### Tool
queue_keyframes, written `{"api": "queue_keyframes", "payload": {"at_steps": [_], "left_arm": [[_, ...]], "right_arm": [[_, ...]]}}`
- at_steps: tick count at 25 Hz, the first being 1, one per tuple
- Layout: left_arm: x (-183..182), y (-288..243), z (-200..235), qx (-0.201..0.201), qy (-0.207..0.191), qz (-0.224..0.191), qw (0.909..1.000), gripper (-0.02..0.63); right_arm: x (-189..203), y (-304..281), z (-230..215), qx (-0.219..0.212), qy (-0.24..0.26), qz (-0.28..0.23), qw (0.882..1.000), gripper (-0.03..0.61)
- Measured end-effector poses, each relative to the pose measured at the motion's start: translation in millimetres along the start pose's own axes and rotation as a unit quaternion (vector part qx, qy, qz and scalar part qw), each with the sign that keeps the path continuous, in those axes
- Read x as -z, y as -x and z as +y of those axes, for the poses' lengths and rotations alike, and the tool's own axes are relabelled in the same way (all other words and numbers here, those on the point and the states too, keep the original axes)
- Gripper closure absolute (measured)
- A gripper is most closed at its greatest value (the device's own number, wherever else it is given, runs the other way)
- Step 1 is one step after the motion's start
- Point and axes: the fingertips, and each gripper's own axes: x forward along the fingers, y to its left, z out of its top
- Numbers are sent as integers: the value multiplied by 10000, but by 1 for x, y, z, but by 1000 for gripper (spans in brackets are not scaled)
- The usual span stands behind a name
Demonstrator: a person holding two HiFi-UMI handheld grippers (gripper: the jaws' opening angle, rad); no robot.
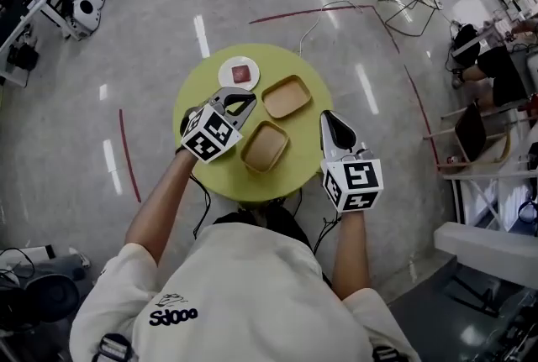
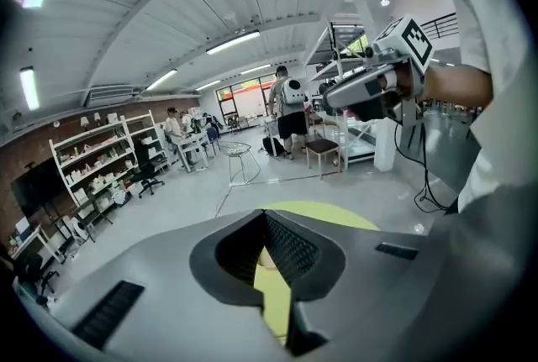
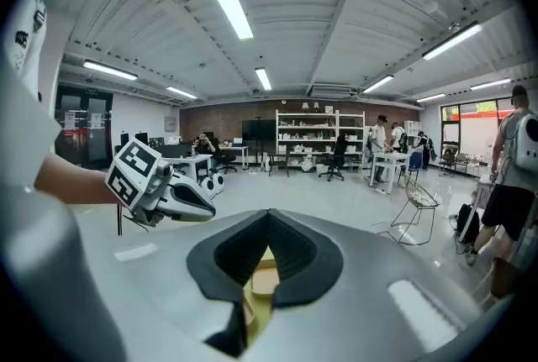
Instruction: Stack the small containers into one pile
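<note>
The person wears a cream short-sleeved shirt [image 1: 252, 293] with dark lettering [image 1: 174, 316] on the back; the left gripper [image 1: 244, 102] and the right gripper [image 1: 329, 120] are each a grey shell with black ribbed pads [image 2: 290, 247], a white cube [image 1: 210, 136] of black square markers and a black cable [image 1: 203, 202].

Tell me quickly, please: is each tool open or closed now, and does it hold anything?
Left tool: closed, holding nothing.
Right tool: closed, holding nothing.
</note>
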Motion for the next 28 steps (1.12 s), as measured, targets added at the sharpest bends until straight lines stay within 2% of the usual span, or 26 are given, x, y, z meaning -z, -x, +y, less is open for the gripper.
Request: {"api": "queue_keyframes", "payload": {"at_steps": [5, 8, 12, 16, 18, 21, 28], "left_arm": [[15, -40, 3, 284, -87, 332, 9990, 615], [27, -61, 0, 505, -281, 527, 9969, 615], [48, -86, -5, 858, -717, 765, 9908, 615], [68, -107, -9, 1193, -861, 994, 9841, 606], [78, -116, -7, 1286, -930, 1127, 9809, 571], [93, -130, -8, 1511, -1187, 1344, 9721, 560], [129, -148, -24, 2284, -1633, 1709, 9444, 548]], "right_arm": [[17, -19, -17, 34, -177, 200, 9996, 569], [27, -26, -25, 66, -291, 304, 9991, 569], [39, -35, -32, 68, -381, 441, 9983, 569], [54, -39, -37, 85, -505, 614, 9968, 569], [61, -43, -38, 109, -604, 706, 9956, 569], [74, -50, -39, 138, -712, 846, 9938, 569], [100, -55, -39, 180, -923, 1114, 9893, 569]]}}
